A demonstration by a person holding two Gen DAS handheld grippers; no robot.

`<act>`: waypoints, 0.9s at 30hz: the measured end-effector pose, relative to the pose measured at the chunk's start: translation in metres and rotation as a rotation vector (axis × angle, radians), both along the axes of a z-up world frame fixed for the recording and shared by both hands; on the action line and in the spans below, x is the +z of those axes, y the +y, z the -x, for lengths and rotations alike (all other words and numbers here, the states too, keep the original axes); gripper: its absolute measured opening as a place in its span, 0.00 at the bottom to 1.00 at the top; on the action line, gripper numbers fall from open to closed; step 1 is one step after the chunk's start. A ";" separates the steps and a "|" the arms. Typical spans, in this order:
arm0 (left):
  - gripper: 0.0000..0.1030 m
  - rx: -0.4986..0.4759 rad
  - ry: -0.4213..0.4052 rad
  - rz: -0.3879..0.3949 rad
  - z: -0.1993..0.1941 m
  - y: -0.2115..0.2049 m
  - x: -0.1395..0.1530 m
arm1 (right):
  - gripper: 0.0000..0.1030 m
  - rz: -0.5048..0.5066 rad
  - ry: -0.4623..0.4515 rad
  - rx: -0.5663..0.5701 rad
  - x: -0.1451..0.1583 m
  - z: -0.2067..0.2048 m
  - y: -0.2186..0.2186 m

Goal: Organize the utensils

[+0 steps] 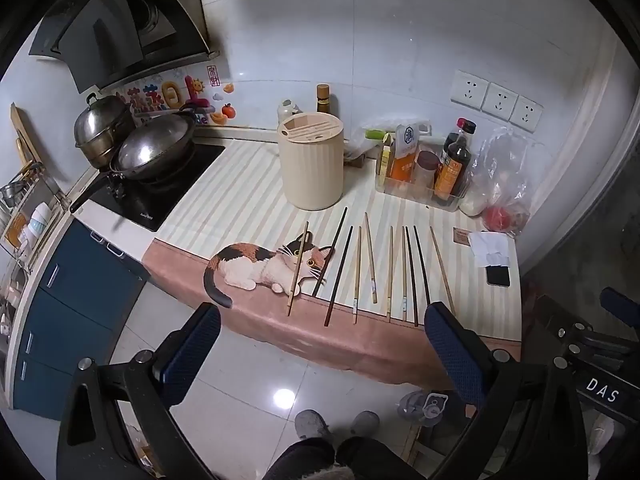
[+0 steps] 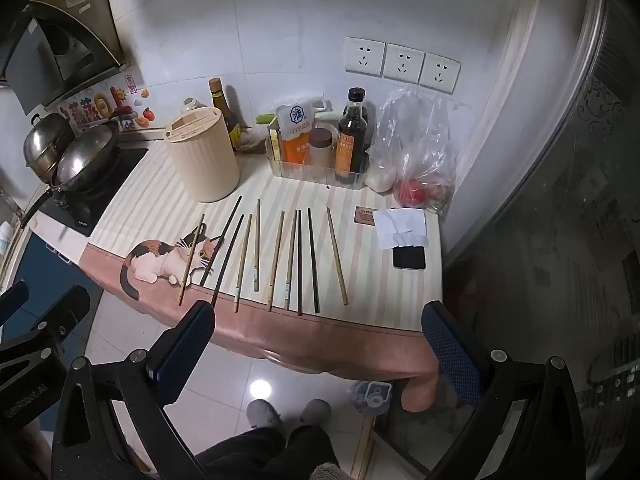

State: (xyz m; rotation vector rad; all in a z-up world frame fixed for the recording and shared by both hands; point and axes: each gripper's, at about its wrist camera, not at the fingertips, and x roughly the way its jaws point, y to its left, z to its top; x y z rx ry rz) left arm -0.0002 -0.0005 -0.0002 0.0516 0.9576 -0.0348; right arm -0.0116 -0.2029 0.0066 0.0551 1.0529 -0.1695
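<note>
Several chopsticks, some light bamboo (image 1: 371,258) (image 2: 257,245) and some dark wood (image 1: 339,276) (image 2: 313,260), lie side by side on the striped cat-print table mat (image 1: 240,208) (image 2: 160,200). A cream cylindrical utensil holder (image 1: 311,162) (image 2: 202,155) with slots in its lid stands behind them. My left gripper (image 1: 322,318) is open and empty, held back from the counter's front edge. My right gripper (image 2: 318,314) is open and empty, also in front of the counter edge. Part of the right gripper shows at the right of the left wrist view.
A stove with a wok (image 1: 154,152) and a steel pot (image 1: 102,124) is at the left. A clear bin of sauce bottles (image 2: 320,148), a plastic bag with a tomato (image 2: 416,184), papers and a phone (image 2: 408,257) sit at the right. Wall sockets (image 2: 402,63) are behind.
</note>
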 end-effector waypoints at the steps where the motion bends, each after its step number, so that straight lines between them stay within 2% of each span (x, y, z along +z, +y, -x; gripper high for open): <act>1: 1.00 -0.001 0.002 0.007 0.000 0.001 0.000 | 1.00 -0.001 0.006 0.000 0.000 0.000 0.000; 27: 1.00 0.000 0.006 0.009 0.005 0.010 -0.004 | 1.00 -0.006 0.002 0.004 0.003 0.001 0.003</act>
